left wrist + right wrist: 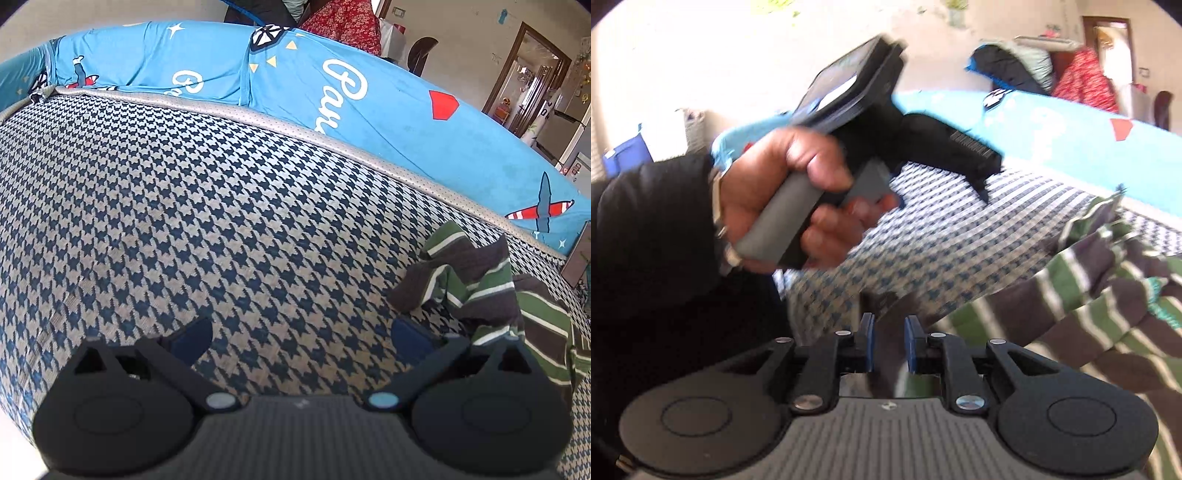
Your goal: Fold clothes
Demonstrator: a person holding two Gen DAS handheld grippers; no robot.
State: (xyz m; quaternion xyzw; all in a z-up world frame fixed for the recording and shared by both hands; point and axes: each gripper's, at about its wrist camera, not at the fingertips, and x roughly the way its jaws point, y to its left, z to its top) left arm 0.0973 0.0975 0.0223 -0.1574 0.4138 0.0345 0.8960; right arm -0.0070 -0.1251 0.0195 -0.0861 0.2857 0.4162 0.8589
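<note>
Left wrist view: I see my left hand-held gripper [301, 341] spread wide, nothing between its blue pads [194, 339], hovering over the houndstooth cushion [207, 206]. Striped garment [491, 295], green, brown and white, lies crumpled on the cushion at the right, just beside the right pad; can't tell if they touch. Blue printed cover [295, 74] runs along the back.

Right wrist view: right hand-held gripper [889, 345] nearly closed, pads pinching a dark fold of the striped garment [1071, 314], which trails off to the right. A hand [783, 199] in a black sleeve [653, 229] grips the left unit's grey handle. Frame is motion-blurred.
</note>
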